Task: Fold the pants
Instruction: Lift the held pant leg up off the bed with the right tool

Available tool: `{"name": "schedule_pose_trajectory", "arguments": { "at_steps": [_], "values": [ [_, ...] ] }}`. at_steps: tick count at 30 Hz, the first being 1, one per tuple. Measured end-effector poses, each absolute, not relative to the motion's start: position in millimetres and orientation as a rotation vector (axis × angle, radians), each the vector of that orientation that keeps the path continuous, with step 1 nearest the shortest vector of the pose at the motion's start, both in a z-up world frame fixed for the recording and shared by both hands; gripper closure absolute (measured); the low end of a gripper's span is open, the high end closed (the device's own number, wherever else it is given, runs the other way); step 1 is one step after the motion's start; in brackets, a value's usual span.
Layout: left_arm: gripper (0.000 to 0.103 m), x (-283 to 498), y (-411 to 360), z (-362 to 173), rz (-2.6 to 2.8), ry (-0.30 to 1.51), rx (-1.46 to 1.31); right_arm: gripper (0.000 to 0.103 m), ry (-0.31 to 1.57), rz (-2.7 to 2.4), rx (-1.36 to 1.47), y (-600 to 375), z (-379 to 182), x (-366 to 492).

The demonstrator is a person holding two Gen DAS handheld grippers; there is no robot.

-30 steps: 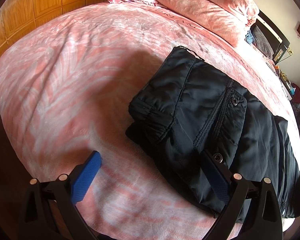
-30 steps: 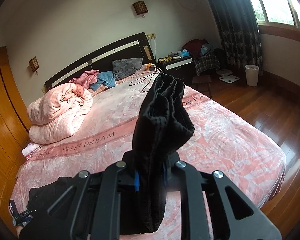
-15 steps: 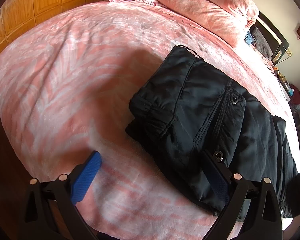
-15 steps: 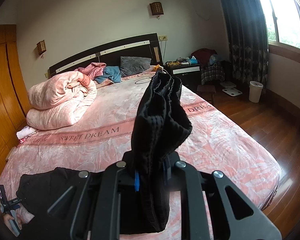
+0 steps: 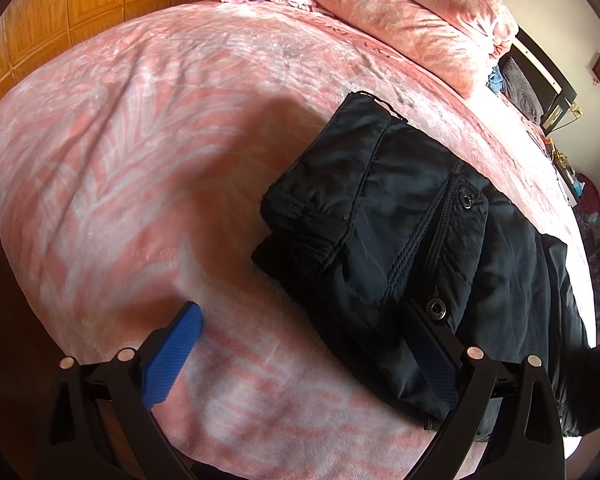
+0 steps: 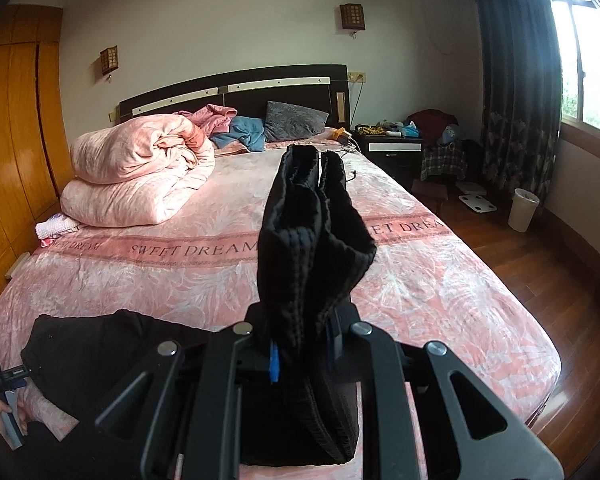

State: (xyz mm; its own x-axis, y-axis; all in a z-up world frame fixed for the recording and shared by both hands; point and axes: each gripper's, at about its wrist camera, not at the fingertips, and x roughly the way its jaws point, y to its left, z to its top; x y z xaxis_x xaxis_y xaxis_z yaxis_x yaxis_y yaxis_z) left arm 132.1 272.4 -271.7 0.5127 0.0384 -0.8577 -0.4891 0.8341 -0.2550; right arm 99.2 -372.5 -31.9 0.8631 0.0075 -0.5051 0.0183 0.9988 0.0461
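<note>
Black pants (image 5: 400,240) lie partly folded on the pink bedspread (image 5: 120,160); snaps and a pocket seam show. My left gripper (image 5: 304,344) is open and empty, low over the bed edge, its right finger over the pants' near corner. My right gripper (image 6: 300,352) is shut on the pants' elastic waistband end (image 6: 312,240), holding it up above the bed. The rest of the pants (image 6: 100,348) lies at lower left in the right wrist view.
A rolled pink quilt (image 6: 140,172) and pillows sit near the dark headboard (image 6: 240,88). A wooden wardrobe (image 6: 16,140) stands left of the bed. A nightstand (image 6: 392,148), bin (image 6: 522,208) and wooden floor are on the right.
My right gripper has swung left with the held waistband, bringing the headboard to centre view. The left gripper has barely moved.
</note>
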Motion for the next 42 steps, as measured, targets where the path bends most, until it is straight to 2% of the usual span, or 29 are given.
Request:
{"name": "schedule_pose_trajectory", "arguments": {
  "at_steps": [24,42],
  "values": [
    [0.004,133,273,-273,0.335,0.993,-0.516,0.089,0.528,0.046,-0.107,-310,-44,103],
    [0.004,134,276,-276,0.325,0.991,-0.528,0.089,0.518,0.053,-0.373,-249,-65,104]
  ]
}}
